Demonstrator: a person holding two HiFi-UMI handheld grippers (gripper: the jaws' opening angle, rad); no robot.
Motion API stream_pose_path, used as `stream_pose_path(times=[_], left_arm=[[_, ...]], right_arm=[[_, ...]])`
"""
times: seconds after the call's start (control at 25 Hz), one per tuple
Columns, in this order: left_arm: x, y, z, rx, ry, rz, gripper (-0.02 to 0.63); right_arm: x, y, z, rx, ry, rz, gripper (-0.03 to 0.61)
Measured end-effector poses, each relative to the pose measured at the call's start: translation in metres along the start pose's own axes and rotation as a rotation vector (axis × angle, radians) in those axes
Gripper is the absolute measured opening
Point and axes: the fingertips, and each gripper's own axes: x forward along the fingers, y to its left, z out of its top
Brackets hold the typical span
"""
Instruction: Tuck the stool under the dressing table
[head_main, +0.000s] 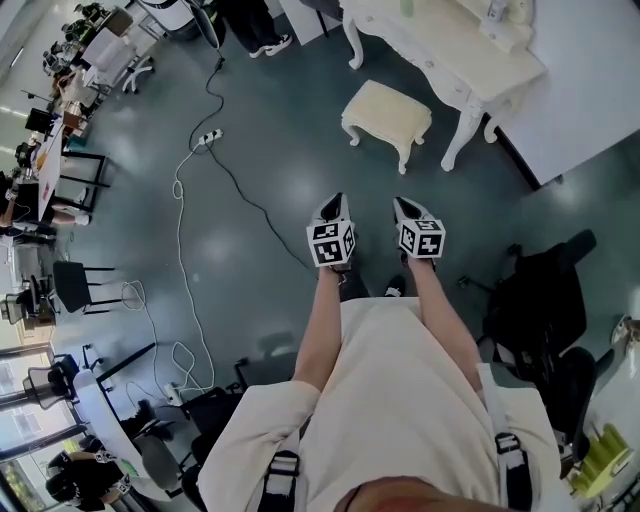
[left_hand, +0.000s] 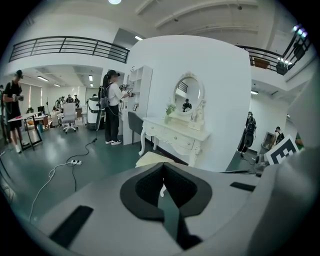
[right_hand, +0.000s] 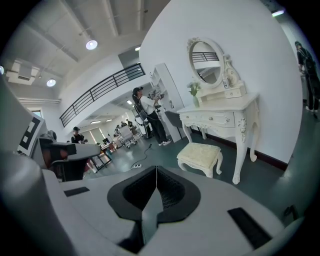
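Observation:
A cream cushioned stool (head_main: 387, 118) with carved white legs stands on the dark floor, out in front of the white dressing table (head_main: 440, 50) against the white wall. In the right gripper view the stool (right_hand: 201, 156) sits beside the table's leg (right_hand: 242, 145), below the oval mirror (right_hand: 206, 56). My left gripper (head_main: 335, 205) and right gripper (head_main: 404, 207) are held side by side well short of the stool, both shut with nothing in them. In the left gripper view the stool (left_hand: 152, 160) is mostly hidden behind the shut gripper (left_hand: 163, 176); the table (left_hand: 175, 135) stands beyond it.
A black cable and a white power strip (head_main: 208, 137) run across the floor at the left. A black office chair (head_main: 540, 300) stands close at my right. Desks, chairs and people (head_main: 70, 70) fill the far left. A person (left_hand: 111, 106) stands by white shelves near the table.

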Motion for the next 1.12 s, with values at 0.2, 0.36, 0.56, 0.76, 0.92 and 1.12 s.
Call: stream_pose_path(times=[0.2,0.36,0.56,0.76,0.92,1.12], left_arm=[[0.024,-0.002,0.014,0.012,0.001,-0.031,0.015],[0.049,0.008,0.033,0.012,0.001,-0.050,0.015],[0.086,0.026,0.060,0.007,0.007,-0.071,0.015],[0.120,0.044,0.090,0.029,0.009,-0.108,0.015],[0.143,0.062,0.112,0.030,0.006,-0.145,0.015],[0.174,0.087,0.134,0.050,0.015,-0.213,0.015]], right_arm=[[0.009,-0.014,0.016,0.062,-0.035,-0.022,0.044],[0.027,-0.023,0.032,0.049,-0.035,-0.049,0.044],[0.053,-0.039,0.059,0.074,-0.056,-0.093,0.044],[0.083,-0.050,0.085,0.109,-0.074,-0.136,0.044],[0.108,-0.046,0.102,0.124,-0.081,-0.160,0.044],[0.143,-0.044,0.125,0.151,-0.104,-0.217,0.044]])
